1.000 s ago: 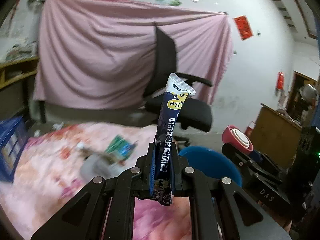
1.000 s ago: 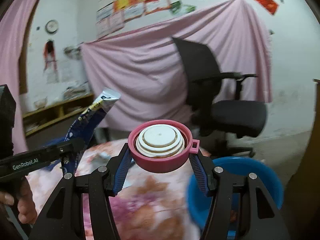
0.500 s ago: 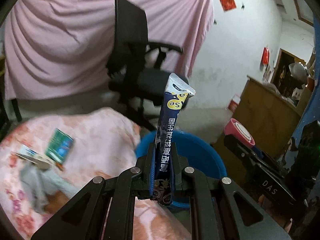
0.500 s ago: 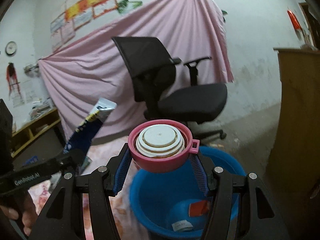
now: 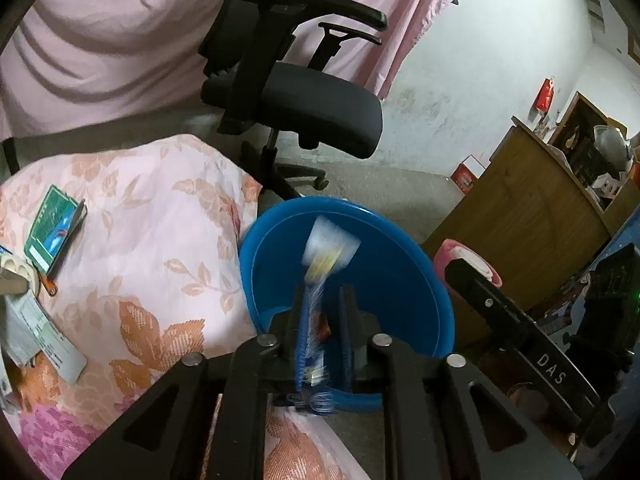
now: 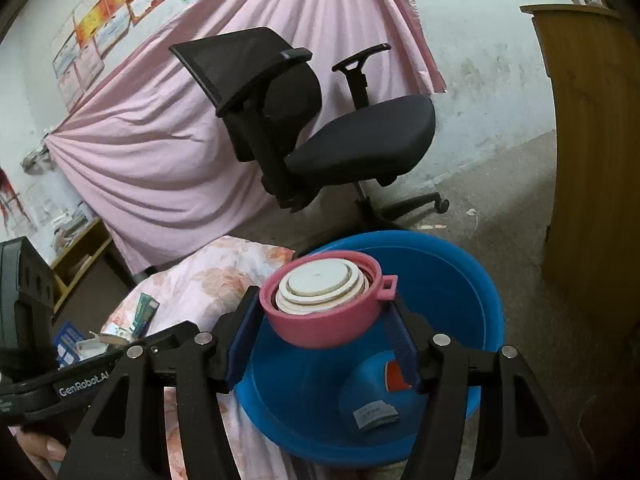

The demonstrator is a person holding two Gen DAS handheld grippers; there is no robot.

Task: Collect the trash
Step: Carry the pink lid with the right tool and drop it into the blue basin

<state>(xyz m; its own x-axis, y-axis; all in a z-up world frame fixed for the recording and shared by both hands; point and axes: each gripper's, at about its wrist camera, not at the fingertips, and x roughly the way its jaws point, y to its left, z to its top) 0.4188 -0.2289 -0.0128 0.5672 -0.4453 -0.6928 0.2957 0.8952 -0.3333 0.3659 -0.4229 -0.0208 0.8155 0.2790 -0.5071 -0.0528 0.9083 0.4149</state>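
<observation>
A blue basin point(image 5: 392, 276) stands on the floor beside a flowered cloth. My left gripper point(image 5: 322, 300) hangs over its near rim with its jaws opening. The dark blue sachet point(image 5: 320, 264) between them is blurred, leans on the left pad and stands apart from the right pad. My right gripper point(image 6: 322, 308) holds a pink lid point(image 6: 324, 284) with a white insert above the basin point(image 6: 460, 292). Its jaws are opening, but both pads still touch the lid's sides. The lid point(image 5: 452, 256) also shows at the right of the left wrist view.
A black office chair point(image 5: 312, 104) stands just behind the basin, and a wooden cabinet point(image 5: 520, 232) to its right. On the flowered cloth point(image 5: 160, 240) lie a green packet point(image 5: 54, 228) and paper scraps point(image 5: 32, 320). A red scrap point(image 6: 396, 376) lies in the basin.
Both grippers swung over and down toward the blue basin. The sachet, gripped upright before, now slips blurred between left jaws that have parted. The pink lid has tilted a little.
</observation>
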